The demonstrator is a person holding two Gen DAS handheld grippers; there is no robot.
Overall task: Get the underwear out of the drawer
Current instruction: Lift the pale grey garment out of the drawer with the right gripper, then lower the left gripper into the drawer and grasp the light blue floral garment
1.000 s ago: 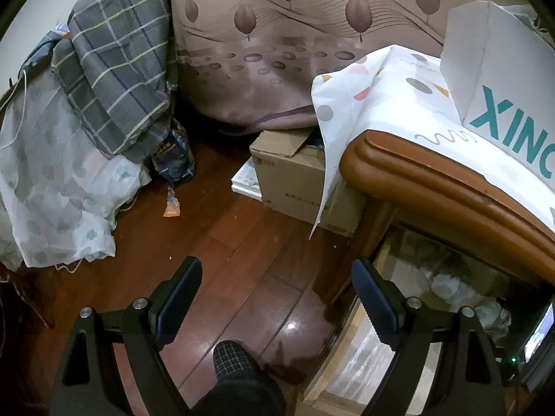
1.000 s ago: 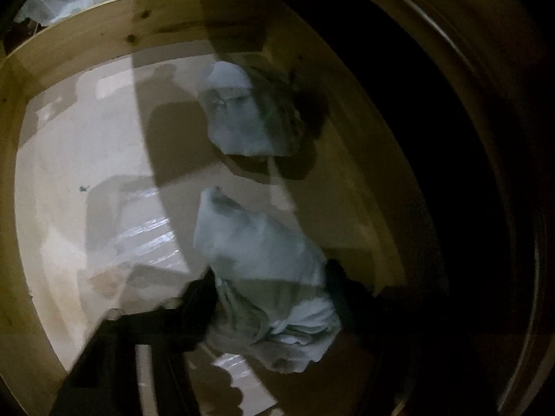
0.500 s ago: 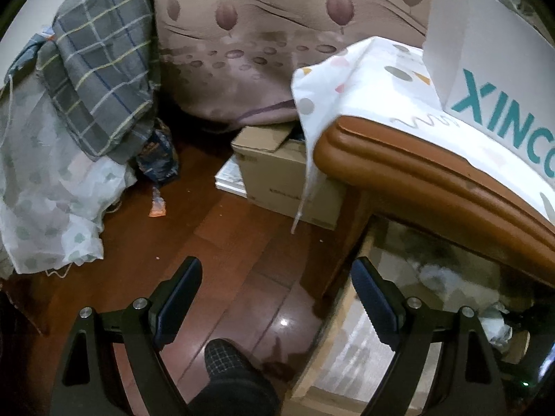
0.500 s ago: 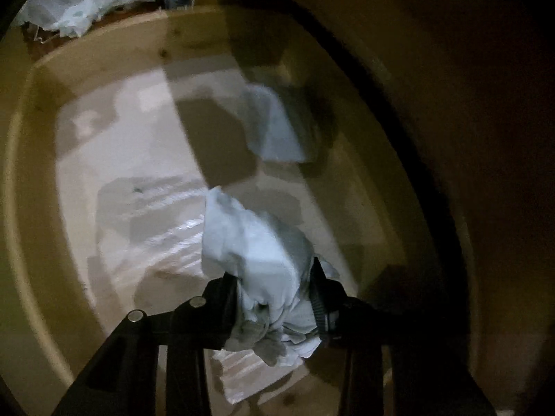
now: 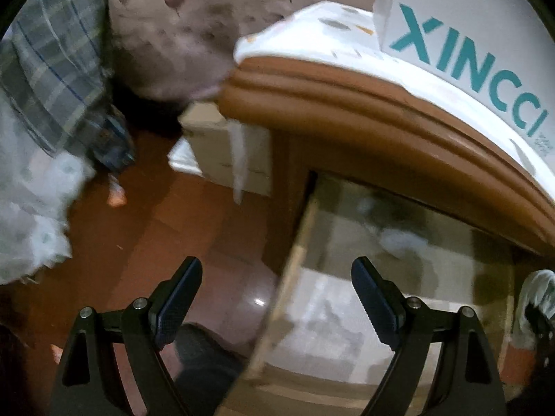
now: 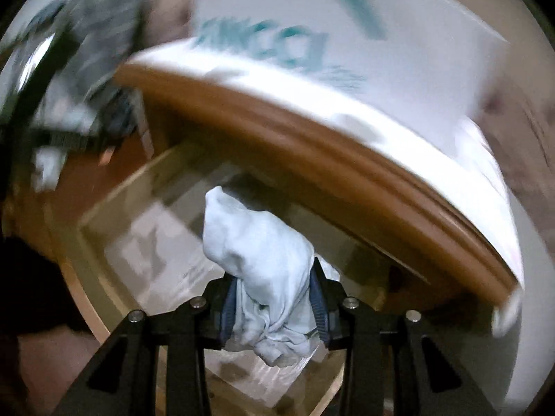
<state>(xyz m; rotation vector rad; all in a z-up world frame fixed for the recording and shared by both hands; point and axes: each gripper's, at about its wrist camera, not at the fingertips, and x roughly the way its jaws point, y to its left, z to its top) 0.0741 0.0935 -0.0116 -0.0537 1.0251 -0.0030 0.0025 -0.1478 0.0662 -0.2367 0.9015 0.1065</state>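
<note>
Right tongs (image 6: pixel 274 300) clenched on a pale bundle of underwear (image 6: pixel 263 263), pads pressed into the cloth from both sides, jaws just drawn closer within the last second. Bundle bulging up toward 12 o'clock above the pads, with a crumpled tail hanging below toward 6 o'clock. Held up over the open drawer (image 6: pixel 114 194), clear of its pale lined floor, at the middle of the right wrist view. Same bundle glimpsed at the far 3 o'clock edge of the left wrist view, beside a dark bit of the right tongs.

Inside the drawer in the left wrist view, toward 2 o'clock from the left tongs: one more pale crumpled piece (image 5: pixel 399 242) lying on the liner near the back, blurred, kind of garment not clear. Rest of the liner showing only grey patches and shadows.

Left tongs (image 5: pixel 277 298) released, jaws spread wide, nothing between them, poised over the drawer's light wooden side wall (image 5: pixel 288 277), left finger over the red-brown floor (image 5: pixel 138 242), right finger over the liner.

Above the drawer, at 12 to 2 o'clock: rounded brown edge of the table (image 5: pixel 381 104), covered by a white patterned cloth (image 5: pixel 312 20), carrying a white box (image 5: pixel 468 27) with teal letters. On the floor at 11 o'clock, a cardboard box (image 5: pixel 222 145), contents not visible.
</note>
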